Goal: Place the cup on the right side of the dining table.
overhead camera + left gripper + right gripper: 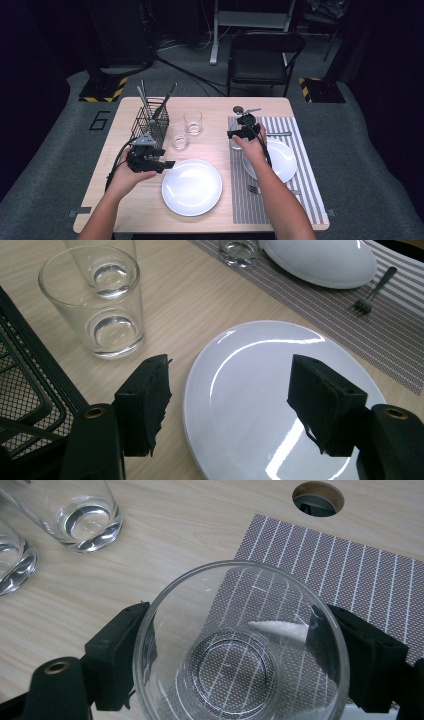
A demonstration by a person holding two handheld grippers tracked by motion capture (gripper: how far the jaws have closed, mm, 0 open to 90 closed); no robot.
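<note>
My right gripper [237,134] [230,645] is shut on a clear empty glass [240,675], one black jaw against each side of its wall, over the left edge of the striped placemat [302,150] [350,575]. I cannot tell whether the glass rests on the mat or hangs just above it. My left gripper [167,164] [230,390] is open and holds nothing. It hovers low over the left rim of a white plate [191,186] [260,355] on the bare wood.
A black wire basket [150,125] [30,390] with upright cutlery stands at the back left. Beside it are two empty glasses [193,122] [180,136]. On the placemat lie a second white plate [282,160] and a fork [255,189] [375,290]. A chair [262,60] stands beyond the table.
</note>
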